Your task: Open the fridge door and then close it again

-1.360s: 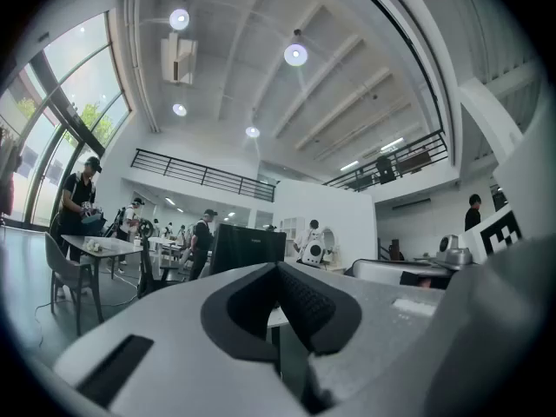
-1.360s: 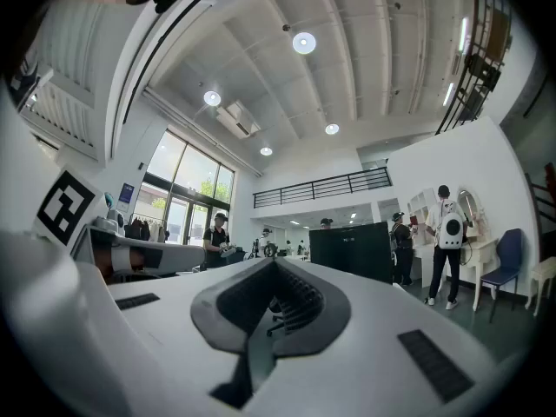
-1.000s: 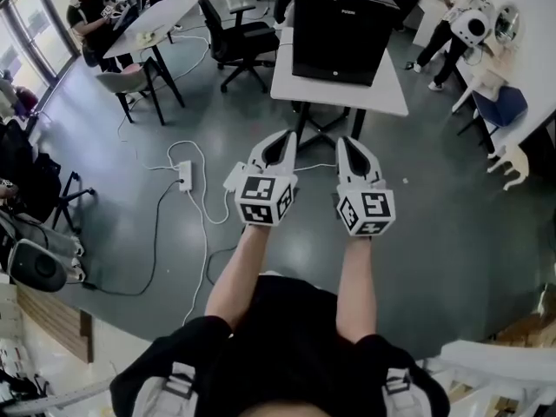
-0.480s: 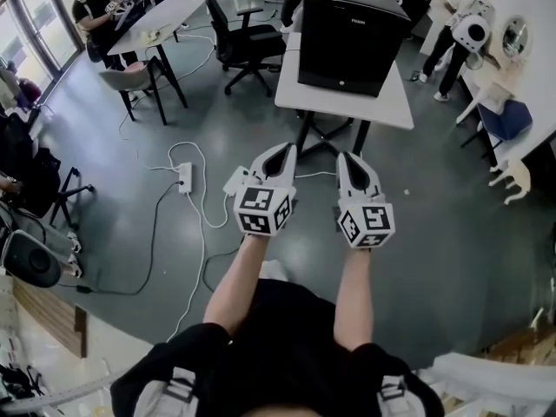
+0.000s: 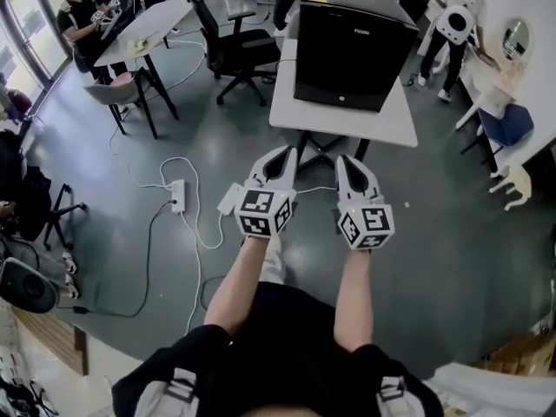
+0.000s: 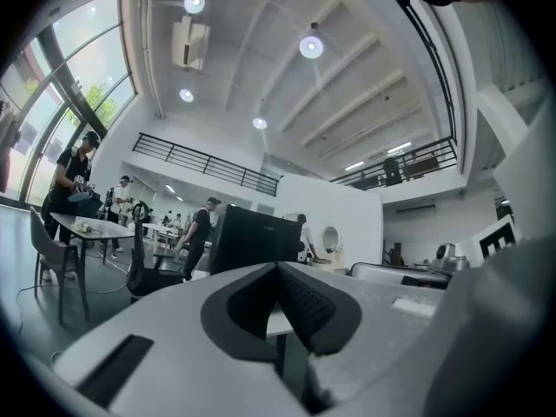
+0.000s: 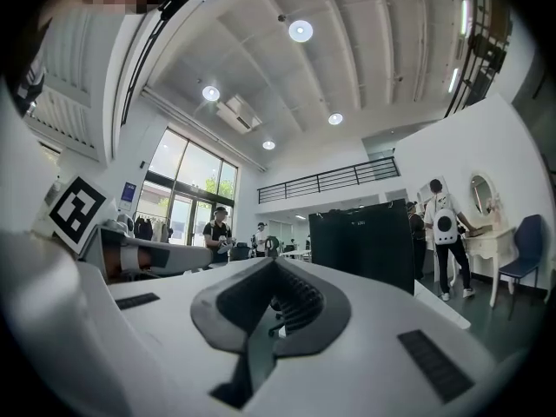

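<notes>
A small black fridge (image 5: 351, 52) stands on a white table (image 5: 347, 122) ahead of me, its door closed. The same black fridge shows in the left gripper view (image 6: 252, 240) and the right gripper view (image 7: 363, 241). My left gripper (image 5: 276, 156) and right gripper (image 5: 349, 162) are held side by side above the grey floor, short of the table's near edge. Both point level toward the fridge. Both are shut with nothing between their jaws.
A black office chair (image 5: 236, 46) stands left of the fridge table. A power strip (image 5: 178, 195) and white cables (image 5: 201, 233) lie on the floor at my left. A second table (image 5: 148, 26) with a seated person (image 5: 80, 16) is at far left. People stand at far right (image 5: 453, 26).
Both grippers and I have moved forward toward the fridge table; the fridge and table now look nearer and larger. The jaws stayed shut.
</notes>
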Demonstrator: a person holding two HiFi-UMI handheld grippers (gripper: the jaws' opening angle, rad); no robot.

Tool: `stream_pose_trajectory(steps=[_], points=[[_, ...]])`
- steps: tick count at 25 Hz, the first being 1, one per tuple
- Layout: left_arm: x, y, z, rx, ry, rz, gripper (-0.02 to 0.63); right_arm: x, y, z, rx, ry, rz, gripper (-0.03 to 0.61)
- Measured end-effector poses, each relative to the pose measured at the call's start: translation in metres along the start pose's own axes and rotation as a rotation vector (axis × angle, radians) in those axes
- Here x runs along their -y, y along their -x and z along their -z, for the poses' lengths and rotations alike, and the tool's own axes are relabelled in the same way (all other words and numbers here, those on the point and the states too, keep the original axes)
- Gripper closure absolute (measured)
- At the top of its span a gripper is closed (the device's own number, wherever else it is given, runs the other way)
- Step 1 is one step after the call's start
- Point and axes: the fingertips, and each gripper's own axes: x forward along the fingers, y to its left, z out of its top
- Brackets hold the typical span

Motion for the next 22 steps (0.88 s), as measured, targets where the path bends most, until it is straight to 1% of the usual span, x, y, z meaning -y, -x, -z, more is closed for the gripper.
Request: stream_pose_trajectory(steps=[4, 7, 10, 13, 15, 18, 22], points=[[-0.041, -0.060, -0.005, -0.014, 0.001, 0.013, 0.614, 0.023, -0.068, 0.008, -0.009, -0.017, 0.006, 0.584], [-0.076, -0.108, -0.012, -0.022, 0.003, 0.018, 0.615, 0.036, -0.124, 0.013, -0.019, -0.014, -0.007, 0.584], [-0.111, -0.151, -0.014, -0.029, 0.010, 0.026, 0.615, 0.054, -0.179, 0.018, -0.035, -0.014, 0.003, 0.584], [-0.141, -0.188, -0.013, -0.033, 0.011, 0.041, 0.614, 0.068, -0.229, 0.023, -0.039, -0.004, 0.002, 0.584], [-0.160, -0.212, -0.011, -0.042, 0.028, 0.043, 0.615, 0.074, -0.255, 0.027, -0.065, 0.011, 0.001, 0.584], [-0.173, -0.239, -0.008, -0.046, 0.053, 0.053, 0.615, 0.089, -0.276, 0.035, -0.094, 0.038, 0.007, 0.584], [-0.173, -0.273, -0.001, -0.049, 0.066, 0.093, 0.615, 0.116, -0.297, 0.024, -0.096, 0.088, 0.034, 0.584]])
